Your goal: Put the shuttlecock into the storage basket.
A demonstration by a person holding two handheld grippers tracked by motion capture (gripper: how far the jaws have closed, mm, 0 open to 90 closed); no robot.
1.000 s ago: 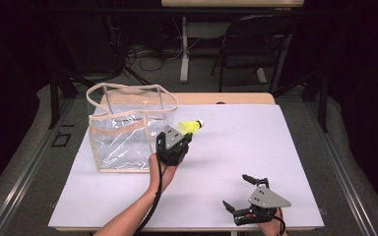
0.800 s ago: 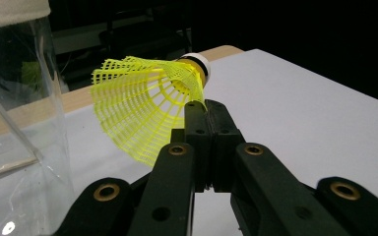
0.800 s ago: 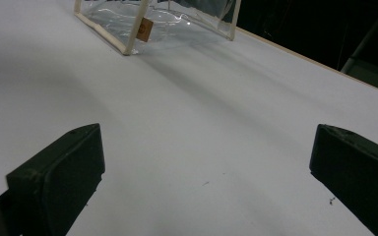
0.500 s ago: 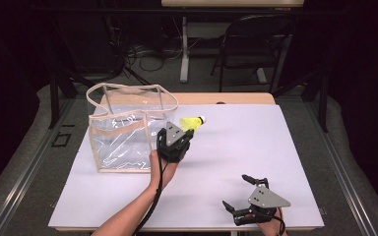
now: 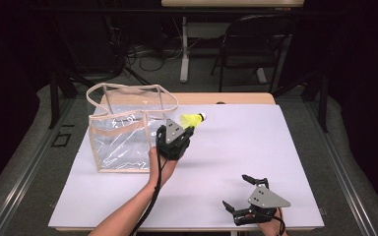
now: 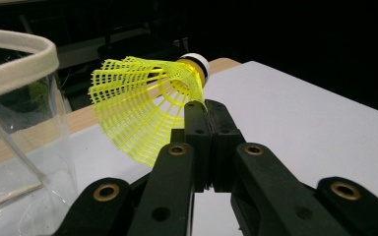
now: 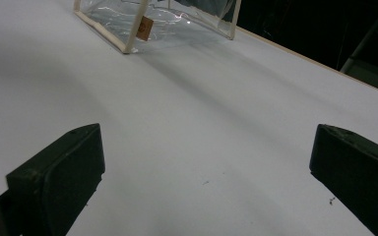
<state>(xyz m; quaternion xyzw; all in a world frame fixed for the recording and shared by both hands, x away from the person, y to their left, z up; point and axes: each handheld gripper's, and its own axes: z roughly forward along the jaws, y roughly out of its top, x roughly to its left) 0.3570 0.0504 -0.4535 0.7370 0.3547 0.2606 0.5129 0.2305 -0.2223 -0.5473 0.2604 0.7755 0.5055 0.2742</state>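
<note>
A yellow mesh shuttlecock [image 5: 193, 119] with a white-ringed cork tip hangs above the white table, just right of a clear plastic bag [image 5: 123, 132] with beige trim. My left gripper [image 5: 187, 130] is shut on the skirt's edge. In the left gripper view the shuttlecock [image 6: 138, 105] fans out to the left of the pressed-together jaws of the left gripper [image 6: 206, 110], and the bag's rim [image 6: 19, 54] stands close at the left. My right gripper [image 5: 235, 191] rests open near the table's front right edge, with nothing between its jaws [image 7: 206, 162].
The bag [image 7: 152, 14] stands open-topped at the table's left, its strap arching over the mouth. White sheet [image 5: 285, 142] covers the tabletop, with a wooden strip at the far edge. A dark chair [image 5: 256, 44] and desk legs stand beyond the table.
The left gripper has carried the shuttlecock slightly up and away from the person. The right gripper has stayed where it was.
</note>
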